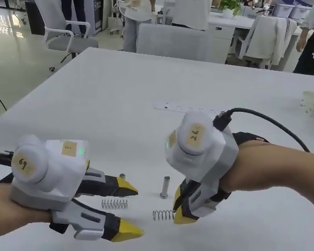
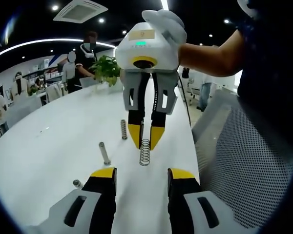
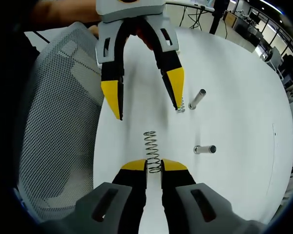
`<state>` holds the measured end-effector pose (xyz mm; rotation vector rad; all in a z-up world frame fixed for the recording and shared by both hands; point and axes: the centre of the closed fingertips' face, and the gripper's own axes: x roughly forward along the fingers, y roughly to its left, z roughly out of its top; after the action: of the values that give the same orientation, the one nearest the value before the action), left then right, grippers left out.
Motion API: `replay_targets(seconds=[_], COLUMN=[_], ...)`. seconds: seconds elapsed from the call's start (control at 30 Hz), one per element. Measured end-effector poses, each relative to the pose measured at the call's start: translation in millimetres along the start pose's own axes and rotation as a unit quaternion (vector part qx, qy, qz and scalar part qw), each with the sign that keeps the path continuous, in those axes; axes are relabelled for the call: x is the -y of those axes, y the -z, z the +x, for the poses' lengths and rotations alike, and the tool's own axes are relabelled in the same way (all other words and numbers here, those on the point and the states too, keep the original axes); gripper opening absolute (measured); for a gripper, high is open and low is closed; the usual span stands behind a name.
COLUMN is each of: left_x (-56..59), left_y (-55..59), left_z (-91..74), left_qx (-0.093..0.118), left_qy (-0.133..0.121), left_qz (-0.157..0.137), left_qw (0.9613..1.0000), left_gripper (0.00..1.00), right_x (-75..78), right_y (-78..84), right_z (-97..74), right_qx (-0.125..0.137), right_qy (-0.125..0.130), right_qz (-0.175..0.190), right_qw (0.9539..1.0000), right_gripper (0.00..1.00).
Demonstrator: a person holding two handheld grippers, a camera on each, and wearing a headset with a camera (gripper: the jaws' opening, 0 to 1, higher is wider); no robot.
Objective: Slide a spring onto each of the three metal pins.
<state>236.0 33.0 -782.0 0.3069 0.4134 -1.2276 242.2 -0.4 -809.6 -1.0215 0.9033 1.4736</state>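
On the near half of a white table (image 1: pixel 120 99), two hand-held grippers face each other across the work.

**Surface.** The tabletop is plain matt white. A flat white strip (image 1: pixel 186 108) with small marks lies toward the centre.

**Room.** The setting is an open office with grey chairs (image 1: pixel 175 42), further desks and people standing beyond the far edge. The left gripper view adds a potted plant (image 2: pixel 106 68) by the table's far end, ceiling spotlights and a ceiling vent (image 2: pixel 79 10). A mesh chair back (image 3: pixel 58 122) stands beside the table edge.

**Container.** A small translucent cup (image 1: pixel 312 100) sits near the right edge. Its contents cannot be made out.

**Left gripper** (image 1: pixel 136 212). It is near the table's near edge, and its yellow-tipped jaws stand wide apart and hold nothing. A loose spring (image 1: pixel 115 204) lies flat on the table between them. In the right gripper view, this spring lies just beside the tip of one jaw.

**Right gripper** (image 1: pixel 179 213). It points downward, with its jaws drawn together on one end of the gripped spring (image 1: pixel 163 214). The rest of that spring lies along the tabletop toward the left gripper.

**Pins.** The tall pin (image 1: pixel 165 187) stands upright on the table just beside the right gripper, on its far side. The short pin (image 1: pixel 122 177) stands upright just beyond the left gripper's farther jaw. Both pins are bare, and neither spring touches a pin.
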Motion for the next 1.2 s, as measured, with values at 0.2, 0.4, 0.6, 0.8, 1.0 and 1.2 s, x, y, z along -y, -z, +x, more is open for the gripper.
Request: replay_targets(seconds=[0.2, 0.4, 0.6, 0.8, 1.0, 1.2], left_x=[2.6, 1.3, 0.8, -0.5, -1.1, -0.5], left_y=[2.7, 0.4, -1.2, -3.8, -2.4, -1.8], left_z=[6.4, 10.8, 12.7, 14.2, 16.0, 17.7], left_qx=[-0.008, -0.006, -0.006, -0.003, -0.007, -0.008], left_qy=[0.01, 0.01, 0.01, 0.006, 0.003, 0.003], left_qz=[0.015, 0.025, 0.031, 0.036, 0.041, 0.046], left_qw=[0.9998, 0.9996, 0.9995, 0.9993, 0.9991, 0.9989], left_gripper=[0.27, 0.21, 0.16, 0.11, 0.08, 0.05], right_x=[-0.1, -0.4, -1.1, -0.3, 0.0, -1.0], right_y=[-3.9, -8.7, -12.4, -15.5, -16.2, -16.9], right_z=[0.2, 0.2, 0.7, -0.4, -0.4, 0.5], right_qx=[0.001, 0.003, 0.005, 0.009, 0.011, 0.015], right_qy=[-0.001, -0.002, -0.003, -0.004, -0.005, -0.008], right_qz=[0.001, 0.002, 0.004, 0.012, 0.019, 0.029], right_qw=[1.0, 1.0, 1.0, 0.9999, 0.9998, 0.9994], right_gripper=[0.08, 0.08, 0.08, 0.08, 0.08, 0.08])
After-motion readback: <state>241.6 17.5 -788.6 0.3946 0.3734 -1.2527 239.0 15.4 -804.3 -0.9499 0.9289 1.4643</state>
